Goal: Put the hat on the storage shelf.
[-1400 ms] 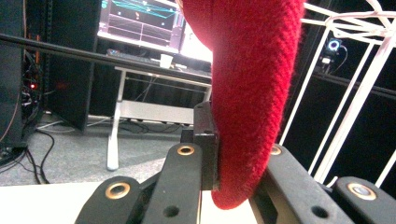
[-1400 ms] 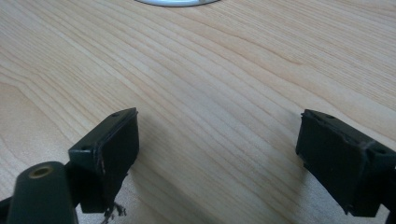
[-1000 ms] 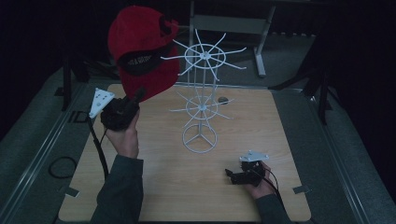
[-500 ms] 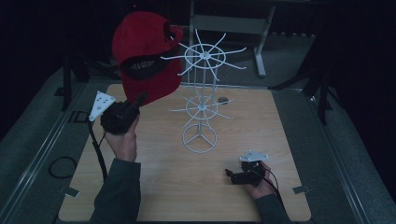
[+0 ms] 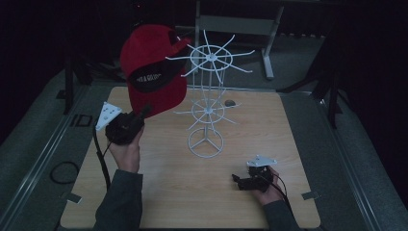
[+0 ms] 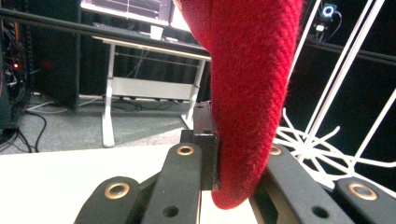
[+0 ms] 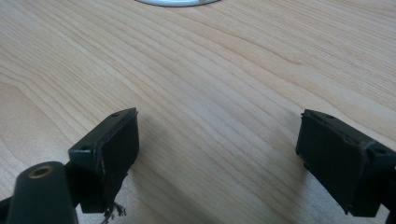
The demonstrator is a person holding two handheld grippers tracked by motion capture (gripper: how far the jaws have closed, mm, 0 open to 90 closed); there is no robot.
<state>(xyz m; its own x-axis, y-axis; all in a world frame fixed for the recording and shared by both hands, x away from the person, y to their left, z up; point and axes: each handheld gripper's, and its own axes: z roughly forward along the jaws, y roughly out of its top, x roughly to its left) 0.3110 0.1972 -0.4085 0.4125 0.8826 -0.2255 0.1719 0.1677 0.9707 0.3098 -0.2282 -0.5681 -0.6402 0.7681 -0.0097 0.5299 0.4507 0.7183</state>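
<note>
The left gripper clamps the edge of a red cap, held up beside the white wire rack. The right gripper rests wide open, empty, on the desk.

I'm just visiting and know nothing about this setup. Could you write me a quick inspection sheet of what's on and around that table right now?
Surface: wooden table, bare wood around the stand.
Job's things: red cap held up beside the white wire rack.
Clutter: small dark object behind the rack; too small to identify.
Grippers: left gripper clamped on the cap's edge; right gripper open, low over the table.
Cables: black cable trailing from the left gripper.
Surroundings: dark room, desk frame behind.
</note>
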